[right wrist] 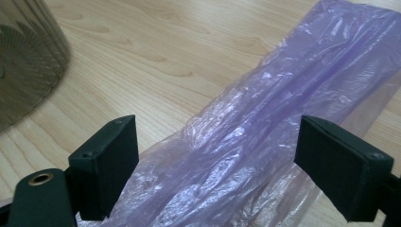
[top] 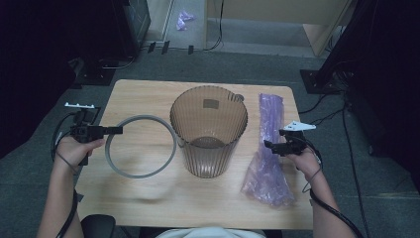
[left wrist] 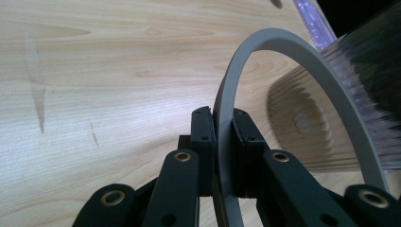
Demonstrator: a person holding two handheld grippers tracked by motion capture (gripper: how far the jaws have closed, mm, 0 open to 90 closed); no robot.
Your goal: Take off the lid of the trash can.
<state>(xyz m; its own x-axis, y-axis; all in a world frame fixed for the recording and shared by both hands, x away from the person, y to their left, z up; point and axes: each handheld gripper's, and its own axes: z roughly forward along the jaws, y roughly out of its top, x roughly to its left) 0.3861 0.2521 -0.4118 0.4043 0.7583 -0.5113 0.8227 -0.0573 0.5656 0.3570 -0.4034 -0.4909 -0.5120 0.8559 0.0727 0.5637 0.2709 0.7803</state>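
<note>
Near the desk's (top: pixel 148 198) left edge our left tongs (top: pixel 117 130) are clenched on the rim of the grey ring (top: pixel 141 146), which hangs just above the wood beside the ribbed brown bin (top: pixel 209 130). Toward the right edge our right tongs (top: pixel 270 145) stand released, jaws spread over the purple plastic bag (top: pixel 269 148) without pressing it. The bag stretches away to the far edge.
</note>
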